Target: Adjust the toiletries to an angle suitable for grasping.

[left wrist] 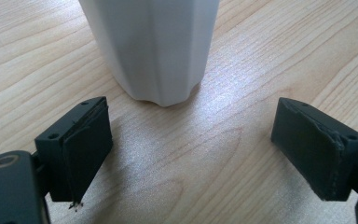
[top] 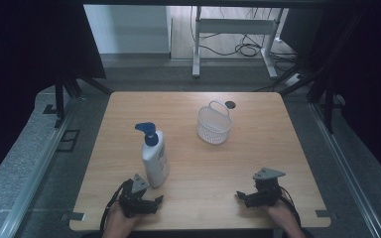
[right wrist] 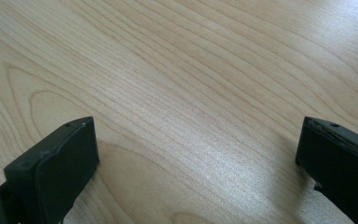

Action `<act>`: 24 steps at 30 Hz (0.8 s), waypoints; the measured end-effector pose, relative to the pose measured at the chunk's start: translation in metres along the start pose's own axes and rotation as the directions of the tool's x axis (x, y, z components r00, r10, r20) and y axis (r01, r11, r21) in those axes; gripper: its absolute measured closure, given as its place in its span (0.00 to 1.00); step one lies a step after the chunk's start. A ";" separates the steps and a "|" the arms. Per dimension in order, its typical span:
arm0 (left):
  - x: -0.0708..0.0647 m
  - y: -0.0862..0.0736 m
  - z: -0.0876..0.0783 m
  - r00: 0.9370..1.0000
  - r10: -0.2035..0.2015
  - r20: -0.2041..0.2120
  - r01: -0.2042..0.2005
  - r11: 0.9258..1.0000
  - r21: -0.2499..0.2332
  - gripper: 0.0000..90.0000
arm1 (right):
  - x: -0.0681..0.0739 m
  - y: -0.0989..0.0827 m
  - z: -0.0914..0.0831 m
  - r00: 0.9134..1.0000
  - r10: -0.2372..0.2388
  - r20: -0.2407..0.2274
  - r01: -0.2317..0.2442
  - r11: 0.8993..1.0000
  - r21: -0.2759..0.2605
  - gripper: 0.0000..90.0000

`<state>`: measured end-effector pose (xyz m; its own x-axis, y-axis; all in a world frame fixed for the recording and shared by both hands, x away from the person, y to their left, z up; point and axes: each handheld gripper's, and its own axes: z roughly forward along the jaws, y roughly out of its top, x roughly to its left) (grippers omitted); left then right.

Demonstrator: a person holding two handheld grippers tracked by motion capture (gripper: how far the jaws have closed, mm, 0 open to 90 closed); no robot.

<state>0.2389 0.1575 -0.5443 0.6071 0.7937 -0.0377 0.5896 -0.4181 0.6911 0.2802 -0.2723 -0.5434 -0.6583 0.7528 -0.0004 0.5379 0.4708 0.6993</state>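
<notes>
- We have the left claw low on the bench, jaws spread wide with nothing between them, and the white pump bottle stands upright just beyond it.
- In the left gripper view the bottle's base sits ahead of the pads, a little toward the near-side pad and not yet between them, so we judge the step in hand to be the approach for a grasp.
- To do it well, we would slide the claw forward along the bench until the bottle body sits squarely between both pads, then centre it before closing; right now it looks offset, and an off-centre squeeze could twist or tip a tall bottle.
- We would take hold low to mid body, below the blue pump head, since a high grip on the pump could let the bottle swing.
- The body looks smooth and ridged, so a firm, flat pad contact seems wise.
- The right claw rests on the bench well to the right of the bottle, jaws also wide and empty over bare wood.
- The white mesh basket stands beyond the bottle and to its right, well apart from it; if the bottle is bound there, we would lift it clear of the rim first.
</notes>
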 end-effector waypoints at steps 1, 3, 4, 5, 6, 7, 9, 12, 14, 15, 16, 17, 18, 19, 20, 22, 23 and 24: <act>0.000 0.000 0.000 1.000 0.000 0.000 0.000 1.000 0.000 0.13 | 0.000 0.000 0.000 1.000 0.000 0.000 0.000 1.000 0.000 0.00; 0.000 0.000 0.000 1.000 0.001 0.001 -0.001 1.000 0.000 0.13 | 0.000 0.000 0.000 1.000 0.000 0.000 0.000 1.000 0.000 0.00; 0.000 0.000 0.000 1.000 0.003 0.002 -0.003 1.000 0.000 0.13 | 0.000 0.000 0.000 1.000 0.000 0.000 0.000 1.000 0.000 0.00; 0.000 0.000 0.000 1.000 0.003 0.002 -0.003 1.000 0.000 0.13 | 0.000 0.000 0.000 1.000 0.000 0.000 0.000 1.000 0.000 0.00; 0.000 0.000 0.000 1.000 0.002 0.002 -0.002 1.000 0.000 0.13 | 0.000 0.000 0.000 1.000 0.000 0.000 0.000 1.000 0.000 0.00; 0.000 0.000 0.000 1.000 0.002 0.002 -0.002 1.000 0.000 0.13 | 0.000 0.000 0.000 1.000 0.000 0.000 0.000 1.000 0.000 0.00; 0.000 0.000 0.000 1.000 0.002 0.002 -0.002 1.000 0.000 0.13 | 0.000 0.000 0.000 1.000 0.000 0.000 0.000 1.000 0.000 0.00; 0.000 0.000 0.000 1.000 0.000 0.001 0.000 1.000 0.001 0.13 | 0.000 0.000 0.000 1.000 0.000 0.000 0.000 1.000 0.000 0.00; 0.000 0.000 0.000 1.000 -0.001 0.000 0.001 1.000 0.002 0.13 | 0.000 0.000 0.000 1.000 0.000 0.000 0.000 1.000 0.000 0.00; 0.000 0.000 0.000 1.000 -0.002 -0.001 0.002 1.000 0.003 0.13 | 0.000 0.000 0.000 1.000 0.000 0.000 0.000 1.000 0.000 0.00; 0.000 0.000 0.000 1.000 -0.002 0.000 0.002 1.000 0.003 0.13 | 0.000 0.000 0.000 1.000 0.000 0.000 0.000 1.000 0.000 0.00; 0.000 0.001 0.000 1.000 -0.002 -0.002 0.002 1.000 0.005 0.13 | 0.000 0.000 0.000 1.000 0.000 0.000 0.000 1.000 0.000 0.00; 0.000 0.001 0.000 1.000 -0.002 -0.002 0.002 1.000 0.006 0.13 | 0.000 0.000 0.000 1.000 0.000 -0.001 0.000 1.000 0.000 0.00; 0.000 0.001 0.000 1.000 -0.003 -0.002 0.003 1.000 0.006 0.14 | 0.000 0.000 0.000 1.000 0.001 -0.001 -0.001 1.000 0.000 0.00; 0.000 0.001 -0.001 1.000 -0.001 -0.003 0.001 1.000 0.009 0.14 | 0.000 0.000 0.000 1.000 0.000 -0.002 0.000 1.000 0.000 0.00; 0.000 0.001 -0.001 1.000 -0.001 -0.003 0.001 1.000 0.010 0.15 | 0.000 0.000 0.000 1.000 0.000 -0.002 0.000 1.000 0.000 0.00; 0.000 0.001 -0.002 1.000 -0.001 -0.004 0.001 1.000 0.013 0.16 | 0.000 0.000 0.000 1.000 0.000 -0.002 0.000 1.000 0.000 0.00; 0.000 0.001 -0.002 1.000 -0.001 -0.004 0.001 1.000 0.013 0.18 | 0.000 0.000 0.000 1.000 0.000 -0.002 0.000 1.000 0.000 0.00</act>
<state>0.2390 0.1579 -0.5421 0.6044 0.7958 -0.0360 0.5975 -0.4230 0.6813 0.2802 -0.2723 -0.5434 -0.6591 0.7521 0.0011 0.5380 0.4704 0.6995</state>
